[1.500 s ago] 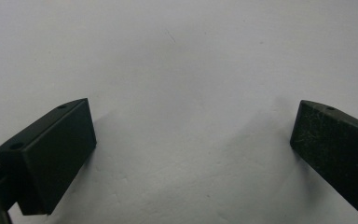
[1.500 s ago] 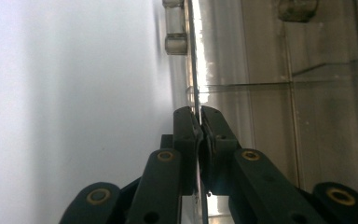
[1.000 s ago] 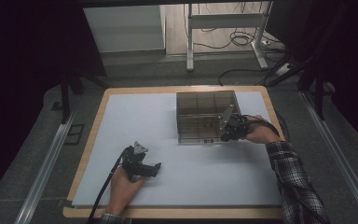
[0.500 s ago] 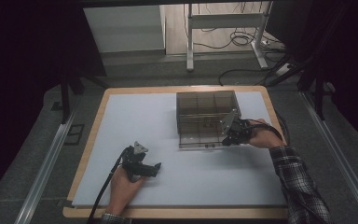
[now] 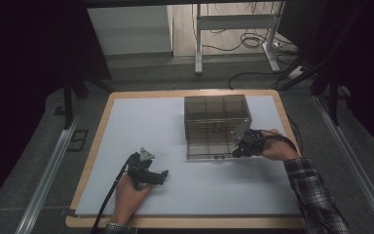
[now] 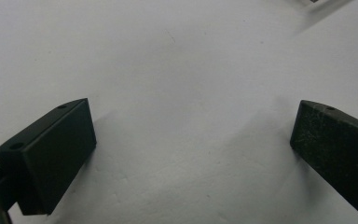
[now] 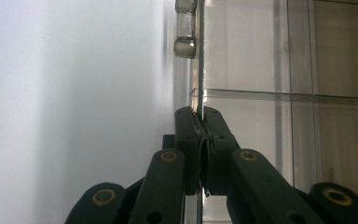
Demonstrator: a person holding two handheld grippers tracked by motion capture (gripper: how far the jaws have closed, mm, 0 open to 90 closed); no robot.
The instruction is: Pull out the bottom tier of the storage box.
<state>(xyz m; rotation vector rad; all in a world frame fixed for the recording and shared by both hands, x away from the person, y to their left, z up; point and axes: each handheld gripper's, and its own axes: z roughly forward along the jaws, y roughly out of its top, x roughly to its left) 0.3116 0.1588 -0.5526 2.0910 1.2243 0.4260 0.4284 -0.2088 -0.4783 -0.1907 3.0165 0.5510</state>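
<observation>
A smoky clear plastic box (image 5: 216, 119) with several compartments stands on the white mat (image 5: 141, 126) toward the back right. My right gripper (image 5: 238, 146) is at its near right corner, shut on the edge of a thin clear panel (image 7: 199, 70) of the box. In the right gripper view the two jaws (image 7: 200, 123) pinch this panel edge. Small clear hinge knobs (image 7: 185, 28) sit farther along it, and the compartments (image 7: 270, 60) lie to its right. My left gripper (image 5: 161, 175) rests on the mat near the front left, open, with bare mat (image 6: 177, 60) between its jaws.
A wooden table edge (image 5: 175, 222) frames the mat. Metal rails (image 5: 48, 170) run along both sides of the table. Behind it, desk legs (image 5: 198, 44) and cables lie on the floor. A plaid sleeve (image 5: 316, 195) comes in at the lower right.
My right gripper has shifted a little toward the near side, still clamped on the panel. The left gripper has stayed where it was.
</observation>
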